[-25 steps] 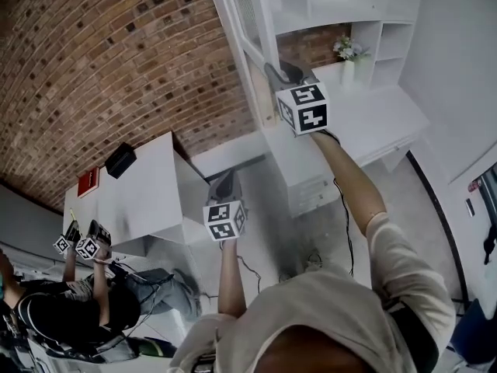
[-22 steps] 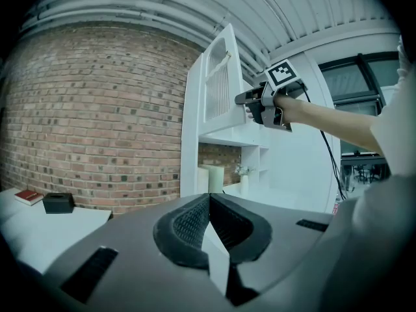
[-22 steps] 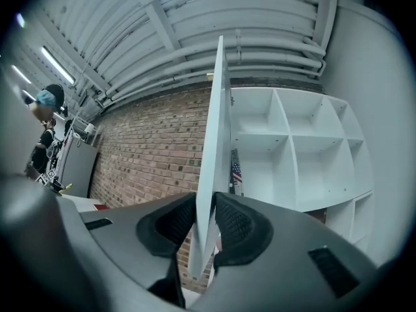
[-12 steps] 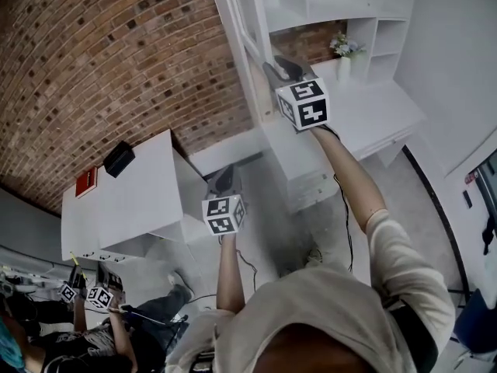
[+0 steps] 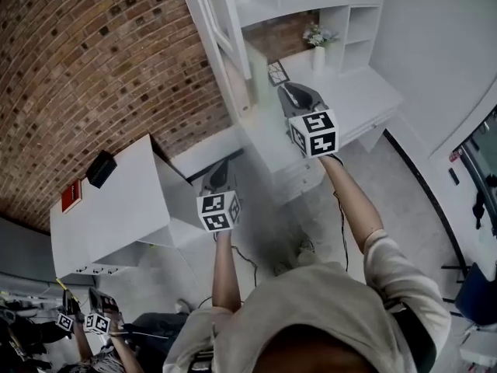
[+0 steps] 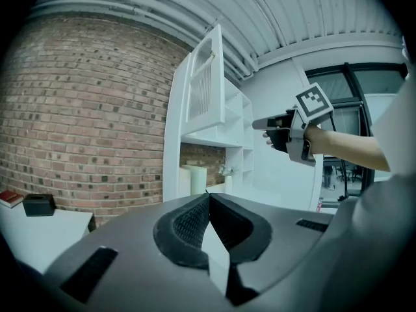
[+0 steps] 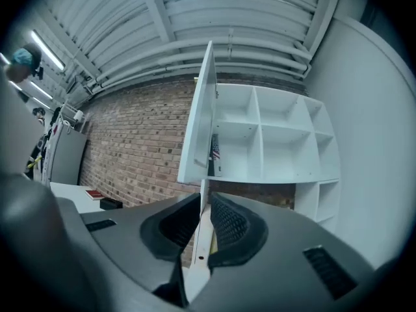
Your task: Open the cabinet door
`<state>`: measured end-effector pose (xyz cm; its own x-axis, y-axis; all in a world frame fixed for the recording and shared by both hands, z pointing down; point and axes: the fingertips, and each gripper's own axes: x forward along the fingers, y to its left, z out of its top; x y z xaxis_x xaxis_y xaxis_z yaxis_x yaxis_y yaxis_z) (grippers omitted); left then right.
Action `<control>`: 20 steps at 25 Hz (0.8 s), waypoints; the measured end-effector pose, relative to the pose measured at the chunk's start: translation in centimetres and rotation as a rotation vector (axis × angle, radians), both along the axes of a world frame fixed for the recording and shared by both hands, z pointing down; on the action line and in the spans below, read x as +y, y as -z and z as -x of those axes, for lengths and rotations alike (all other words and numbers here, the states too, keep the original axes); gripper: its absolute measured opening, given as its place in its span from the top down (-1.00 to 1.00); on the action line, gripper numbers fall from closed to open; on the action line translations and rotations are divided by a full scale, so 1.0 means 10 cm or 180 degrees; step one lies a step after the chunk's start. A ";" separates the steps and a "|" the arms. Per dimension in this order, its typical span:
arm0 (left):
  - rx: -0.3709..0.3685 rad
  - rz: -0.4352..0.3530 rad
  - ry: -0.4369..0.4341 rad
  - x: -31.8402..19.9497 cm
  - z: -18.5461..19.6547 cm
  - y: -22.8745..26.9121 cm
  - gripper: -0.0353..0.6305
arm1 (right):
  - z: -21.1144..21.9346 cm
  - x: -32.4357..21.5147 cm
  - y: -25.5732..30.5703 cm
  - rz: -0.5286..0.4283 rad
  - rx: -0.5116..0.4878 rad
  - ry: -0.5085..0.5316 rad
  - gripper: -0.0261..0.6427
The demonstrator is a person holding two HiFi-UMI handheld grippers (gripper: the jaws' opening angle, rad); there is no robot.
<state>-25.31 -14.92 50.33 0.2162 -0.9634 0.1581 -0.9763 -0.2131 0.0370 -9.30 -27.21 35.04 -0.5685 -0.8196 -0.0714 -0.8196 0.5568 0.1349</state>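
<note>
Both your arms stretch forward about level, left gripper (image 5: 220,169) pinched together on nothing, right gripper (image 5: 293,92) just closing to an empty sliver, white cabinet door (image 6: 205,83) swung wide.

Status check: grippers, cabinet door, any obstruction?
Left gripper shut, empty. Right gripper jaws just closing, slight gap, nothing between. Cabinet door swung open, no gripper on it. Nothing seen blocking it.
</note>
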 end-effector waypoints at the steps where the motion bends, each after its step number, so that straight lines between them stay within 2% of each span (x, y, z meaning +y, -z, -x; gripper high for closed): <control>1: 0.0004 0.0010 -0.0035 0.00 -0.05 -0.02 0.82 | -0.10 0.04 -0.11 0.0044 0.0011 -0.0059 0.76; 5: 0.0001 0.0056 -0.0161 -0.03 -0.23 -0.12 0.82 | -0.50 0.23 -0.50 0.0186 0.0051 -0.0259 0.87; 10: 0.0011 0.0084 -0.0217 -0.04 -0.45 -0.18 0.82 | -0.90 0.51 -1.02 0.0413 0.0058 -0.0328 0.89; 14: 0.0006 0.0112 -0.0216 -0.08 -0.65 -0.19 0.82 | -1.24 0.66 -1.39 0.0626 -0.0016 -0.0366 0.89; 20: 0.0005 0.0167 -0.0116 -0.10 -0.82 -0.24 0.82 | -1.57 0.70 -1.56 0.0684 0.0095 -0.0398 0.89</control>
